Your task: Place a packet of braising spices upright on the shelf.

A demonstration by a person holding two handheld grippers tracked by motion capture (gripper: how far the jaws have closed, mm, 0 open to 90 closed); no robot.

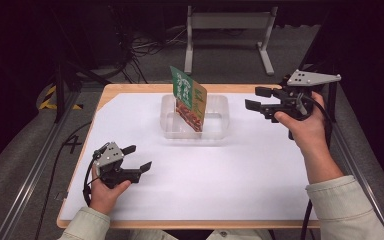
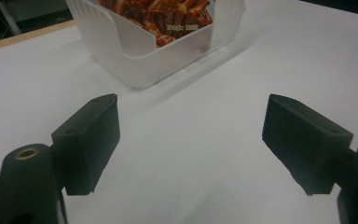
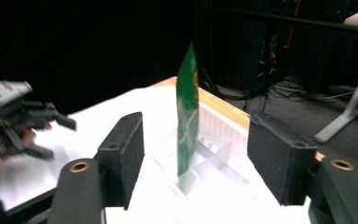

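A green and red snack packet (image 1: 189,99) stands upright in a clear plastic tray (image 1: 218,131) at the table's far middle. The left gripper view shows the packet's red lower part (image 2: 168,16) behind the tray's cut-out wall (image 2: 121,56). From the right gripper view the packet (image 3: 187,112) appears edge-on, standing in the tray (image 3: 219,156). My left gripper (image 1: 137,157) is open near the front left of the table, empty, its jaws toward the tray. My right gripper (image 1: 255,98) is open and raised to the right of the tray, with nothing between its jaws.
A white sheet (image 1: 205,170) covers the wooden table (image 1: 130,88). Behind the table stand a white metal frame (image 1: 228,30) and cables (image 1: 145,47) on the floor. Dark rails run along both sides of the table.
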